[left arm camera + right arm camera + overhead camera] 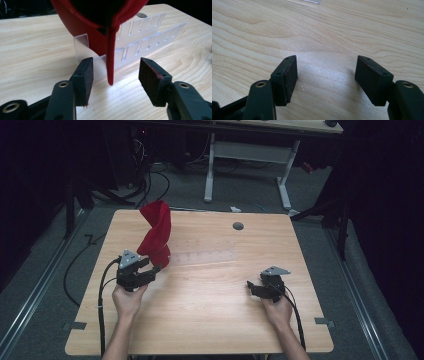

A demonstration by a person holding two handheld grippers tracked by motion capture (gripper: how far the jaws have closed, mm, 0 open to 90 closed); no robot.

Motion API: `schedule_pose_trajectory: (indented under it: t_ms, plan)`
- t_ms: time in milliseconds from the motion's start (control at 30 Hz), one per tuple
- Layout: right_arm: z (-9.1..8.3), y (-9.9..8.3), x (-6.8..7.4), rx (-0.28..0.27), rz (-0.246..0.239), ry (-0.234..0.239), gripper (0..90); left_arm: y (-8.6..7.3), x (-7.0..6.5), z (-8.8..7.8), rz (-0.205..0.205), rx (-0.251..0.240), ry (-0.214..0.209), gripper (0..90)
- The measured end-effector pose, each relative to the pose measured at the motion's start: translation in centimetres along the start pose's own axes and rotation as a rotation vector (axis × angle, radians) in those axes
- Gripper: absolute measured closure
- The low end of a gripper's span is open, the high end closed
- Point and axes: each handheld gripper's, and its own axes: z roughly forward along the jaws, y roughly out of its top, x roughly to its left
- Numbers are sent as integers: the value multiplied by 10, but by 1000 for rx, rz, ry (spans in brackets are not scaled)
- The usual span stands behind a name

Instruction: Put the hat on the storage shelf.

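A red cloth stands tall at the table's left, draped on the left end of a clear slotted plastic rack. My left gripper sits just in front of its base, open. In the left gripper view a narrow red strip of the cloth hangs down between the spread jaws of the left gripper, touching neither pad, with the rack behind it. My right gripper rests low over bare wood at the right, open. The right gripper view shows nothing between the right gripper pads.
The wooden table has a grey round grommet near its far edge. A white-legged desk and cables lie on the floor beyond. Black cables trail from both grippers off the near edge.
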Motion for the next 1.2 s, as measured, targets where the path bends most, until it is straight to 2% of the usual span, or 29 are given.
schedule_pose_trajectory:
  t_ms: [267,500,1200]
  plan:
    - [0,0,0,0,-1,0,347,-8,0,-16,-3,9,-4,431]
    - [0,0,0,0,-1,0,347,-16,-6,-25,-31,9,-31,429]
    - [0,0,0,0,0,-1,347,-50,-22,-23,-19,101,-73,414]
